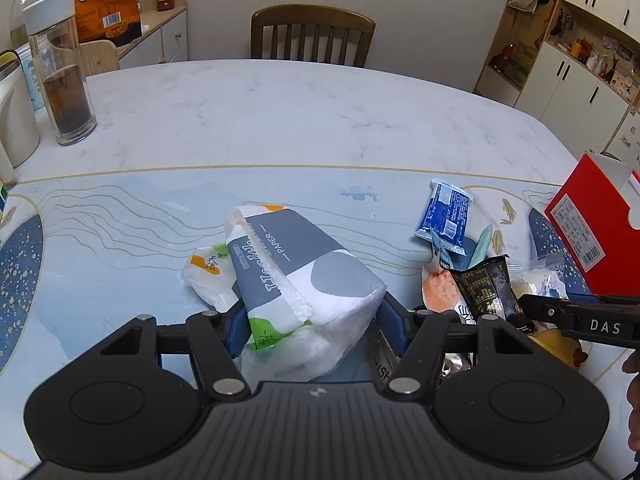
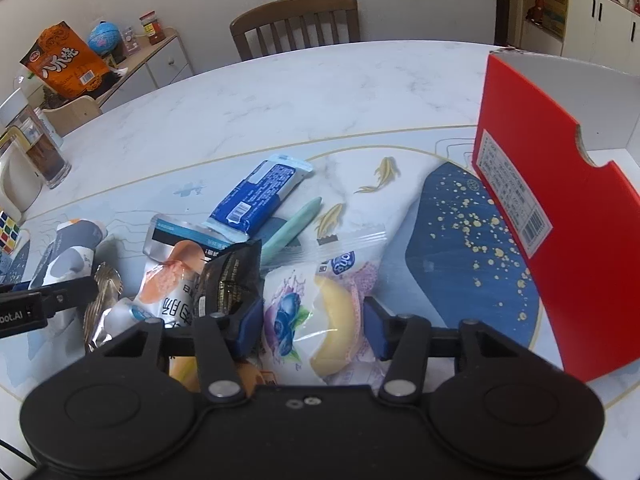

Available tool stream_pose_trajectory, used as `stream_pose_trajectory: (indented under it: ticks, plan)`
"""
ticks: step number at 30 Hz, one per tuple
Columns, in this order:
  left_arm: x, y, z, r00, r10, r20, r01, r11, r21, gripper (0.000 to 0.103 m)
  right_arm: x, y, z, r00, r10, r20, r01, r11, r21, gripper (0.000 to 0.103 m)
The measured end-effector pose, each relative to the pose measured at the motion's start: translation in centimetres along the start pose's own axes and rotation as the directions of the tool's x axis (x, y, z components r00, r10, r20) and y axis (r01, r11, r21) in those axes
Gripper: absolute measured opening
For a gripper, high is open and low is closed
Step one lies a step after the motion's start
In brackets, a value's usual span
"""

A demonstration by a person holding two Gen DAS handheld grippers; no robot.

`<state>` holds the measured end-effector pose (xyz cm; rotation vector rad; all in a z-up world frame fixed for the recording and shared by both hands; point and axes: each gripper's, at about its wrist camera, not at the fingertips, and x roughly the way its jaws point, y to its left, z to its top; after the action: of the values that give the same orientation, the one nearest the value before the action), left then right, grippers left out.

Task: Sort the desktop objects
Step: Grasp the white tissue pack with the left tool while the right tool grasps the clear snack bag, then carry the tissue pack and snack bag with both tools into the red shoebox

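Observation:
My left gripper (image 1: 312, 320) has its blue pads against both sides of a white, grey and green tissue pack (image 1: 304, 272), which lies on a smaller white tissue pack (image 1: 208, 276). My right gripper (image 2: 312, 328) is shut on a clear pastry packet (image 2: 316, 312) with a blueberry print and a yellow cake inside. Beside that lie a black snack packet (image 2: 228, 276), an orange-and-white pouch (image 2: 168, 284), a blue wrapper (image 2: 260, 192) and a teal pen (image 2: 292, 228). The tall open red box (image 2: 560, 208) stands at the right.
A glass bottle (image 1: 60, 76) with dark liquid and a white jug stand at the table's far left. A colour cube (image 2: 8, 232) lies at the left edge. A wooden chair (image 1: 312, 36) is behind the marble table (image 1: 280, 120).

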<state>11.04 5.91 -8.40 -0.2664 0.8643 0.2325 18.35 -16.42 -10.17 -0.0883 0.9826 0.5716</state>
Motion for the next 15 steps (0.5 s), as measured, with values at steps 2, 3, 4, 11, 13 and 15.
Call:
stream_pose_trajectory:
  ticks: [2,3,4,11,13,15]
  plan:
    - [-0.3,0.1,0.0,1.0,0.0,0.002,0.0,1.0,0.002,0.063,-0.2,0.0,-0.1,1.0,-0.011,0.003,0.011,1.0,0.006,0.051]
    - [-0.4,0.1,0.0,1.0,0.001,0.005,-0.001,1.0,0.004,0.063,-0.4,0.0,-0.2,1.0,-0.017,0.006,0.017,1.0,0.01,0.051]
    - [-0.6,0.1,0.0,1.0,0.002,0.009,-0.002,1.0,0.007,0.063,-0.6,-0.1,-0.2,1.0,-0.022,0.009,0.022,1.0,0.014,0.051]
    - [-2.6,0.1,0.0,0.999,-0.019,0.038,0.017,0.999,0.042,0.063,-2.7,-0.2,-0.5,0.997,-0.059,0.053,0.056,0.997,0.046,0.051]
    - [-3.4,0.1,0.0,0.998,-0.03,0.049,0.027,0.998,0.059,0.063,-3.4,0.0,-0.7,0.996,-0.067,0.066,0.064,0.996,0.055,0.051]
    - [-4.2,-0.1,0.1,0.997,-0.046,0.06,0.042,0.996,0.075,0.063,-4.2,0.2,-1.0,0.994,-0.078,0.079,0.073,0.995,0.065,0.051]
